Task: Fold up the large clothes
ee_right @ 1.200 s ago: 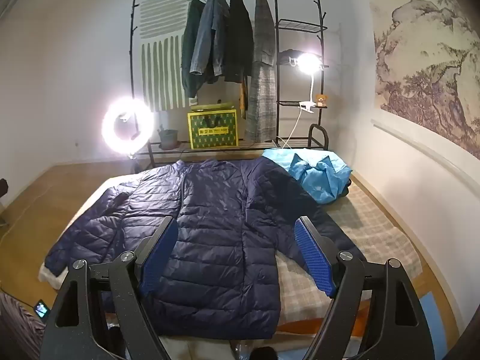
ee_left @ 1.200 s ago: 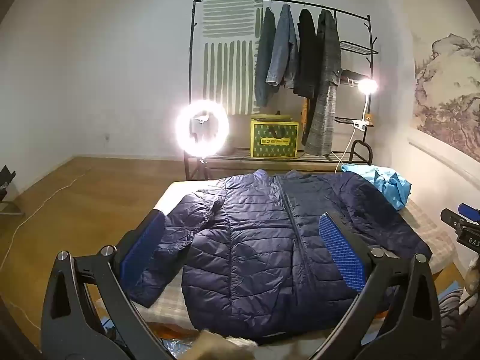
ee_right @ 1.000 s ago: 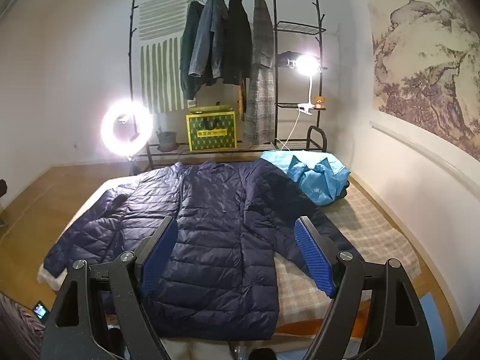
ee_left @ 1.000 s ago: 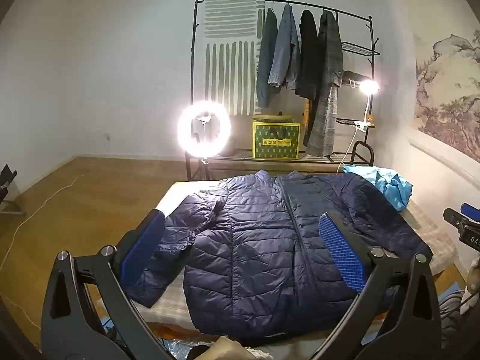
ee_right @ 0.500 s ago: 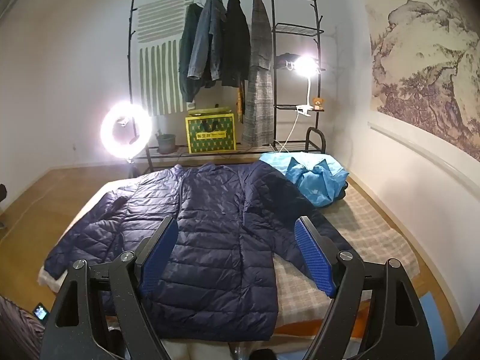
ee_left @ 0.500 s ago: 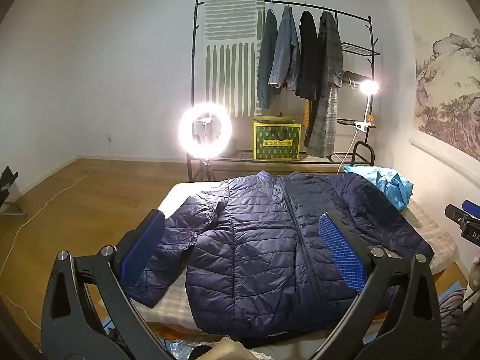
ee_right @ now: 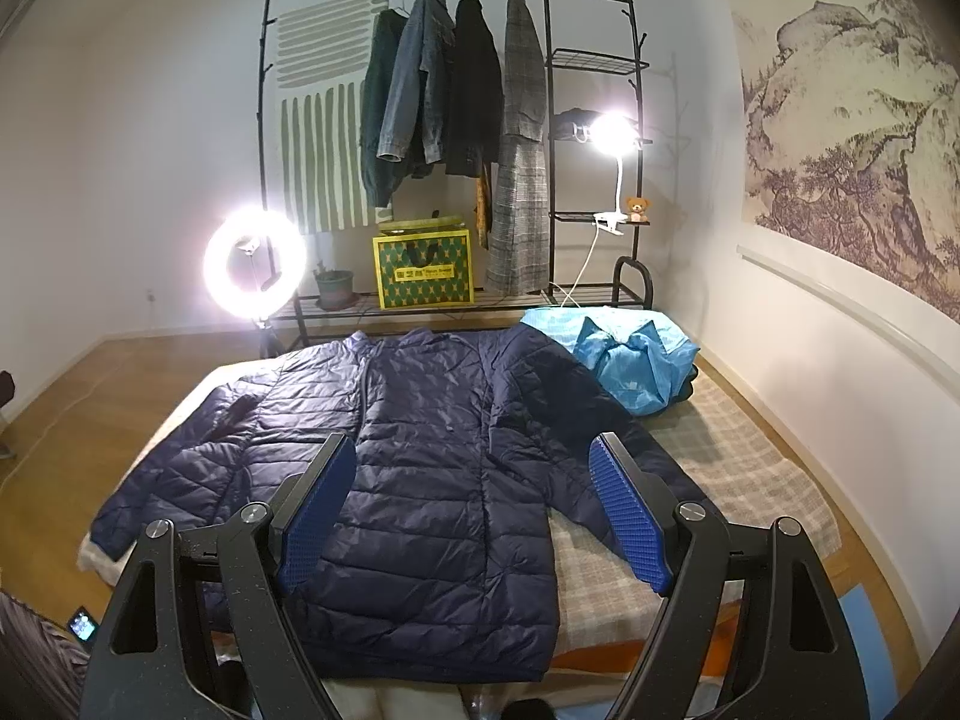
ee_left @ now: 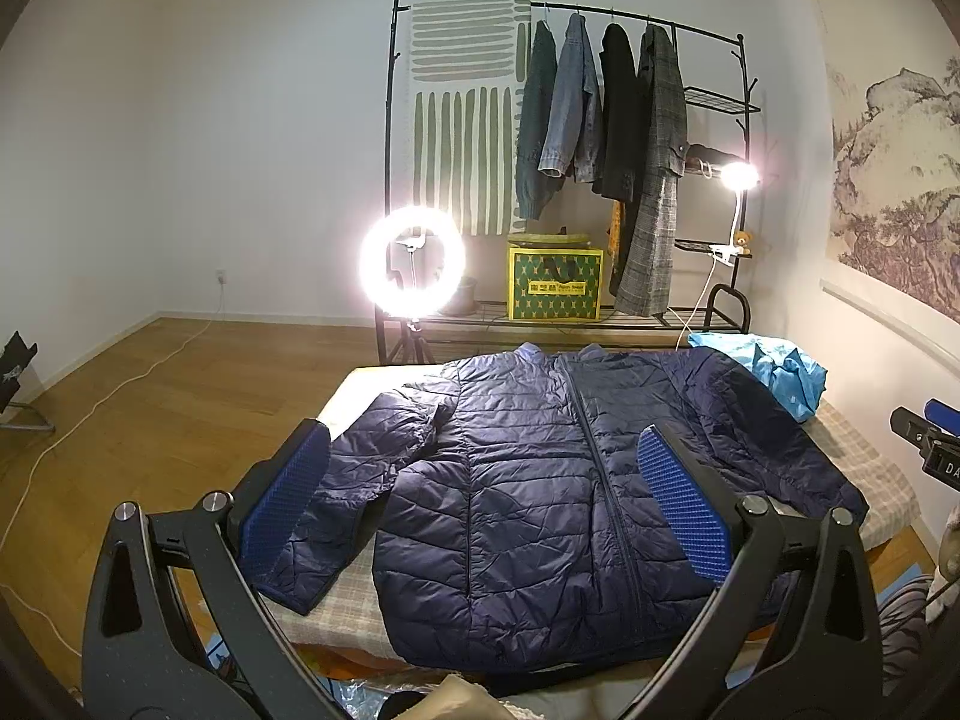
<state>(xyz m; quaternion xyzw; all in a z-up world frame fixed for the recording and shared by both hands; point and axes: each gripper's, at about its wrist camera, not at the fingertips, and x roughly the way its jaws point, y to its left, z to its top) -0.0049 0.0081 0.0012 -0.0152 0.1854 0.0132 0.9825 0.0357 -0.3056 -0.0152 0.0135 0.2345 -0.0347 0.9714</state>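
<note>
A large navy quilted jacket (ee_left: 528,480) lies flat, front up and zipped, on a bed with a checked cover (ee_left: 336,600). Both sleeves are spread out to the sides. It also shows in the right wrist view (ee_right: 432,480). My left gripper (ee_left: 486,498) is open and empty, held above the jacket's hem end. My right gripper (ee_right: 471,504) is open and empty, also above the lower part of the jacket. Neither gripper touches the cloth.
A crumpled light blue garment (ee_right: 624,354) lies at the bed's far right corner. Behind the bed stand a clothes rack (ee_left: 600,120) with hanging coats, a lit ring light (ee_left: 413,261), a clip lamp (ee_right: 612,132) and a yellow box (ee_left: 555,285). A wall runs along the right.
Both grippers have drifted slightly back and up, so the jacket sits a little lower in view. The jacket has not moved and both grippers stay open.
</note>
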